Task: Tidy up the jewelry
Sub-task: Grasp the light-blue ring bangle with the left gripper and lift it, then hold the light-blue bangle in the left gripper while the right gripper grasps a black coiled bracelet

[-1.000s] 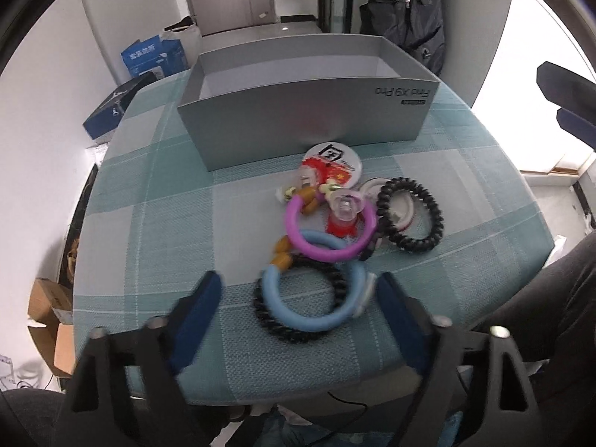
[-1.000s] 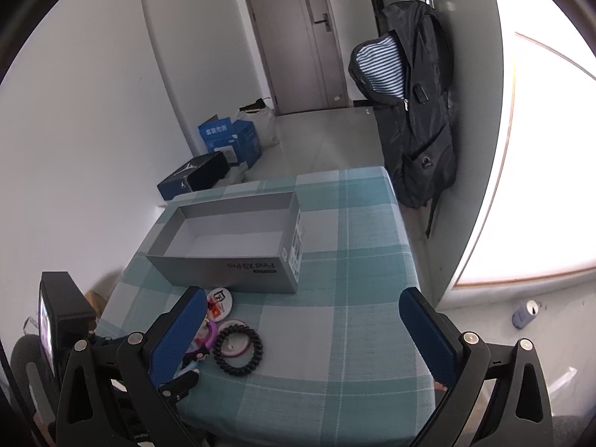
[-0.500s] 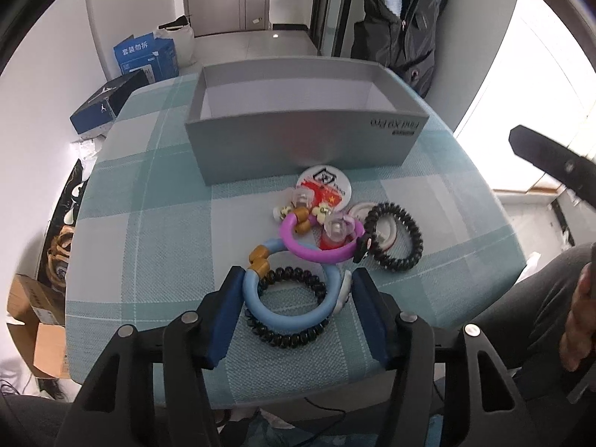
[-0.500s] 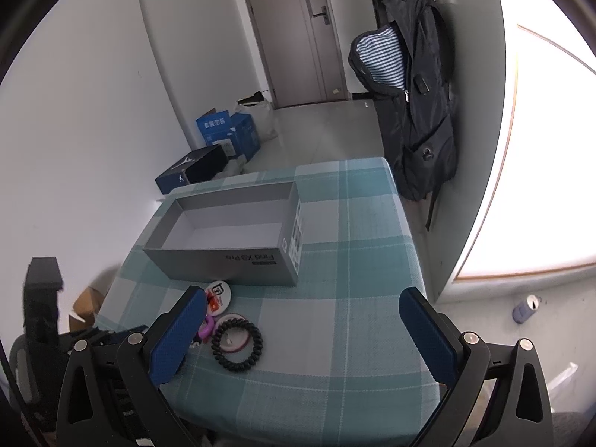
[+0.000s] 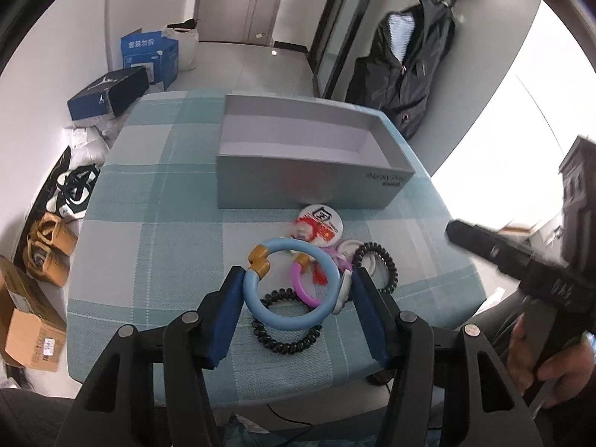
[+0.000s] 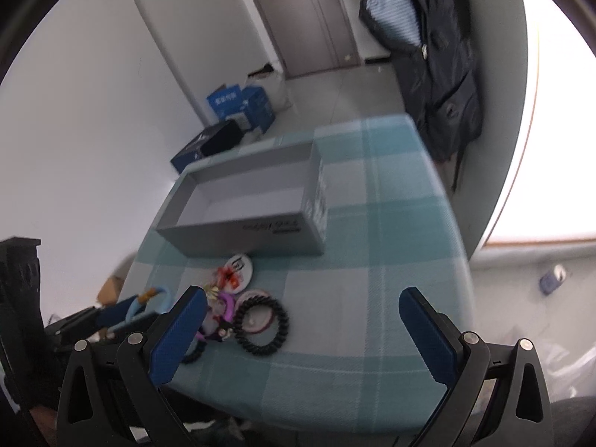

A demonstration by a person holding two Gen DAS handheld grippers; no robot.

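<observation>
Left gripper (image 5: pixel 296 298) fingers clamp blue bangle (image 5: pixel 287 309), lifted above black coil tie (image 5: pixel 285 335) at counter (image 5: pixel 167 223) near edge. Grey box (image 5: pixel 313 182) sits farther back. Right gripper (image 6: pixel 301 327) fingers spread wide, empty.

Gray box (image 5: pixel 309 182) open on top, inside clear. Jewelry pile (image 6: pixel 238 298) crowds the tabletop (image 6: pixel 372 298) strip in front of its near wall. Tabletop right of the box and pile bare, free to pass.
</observation>
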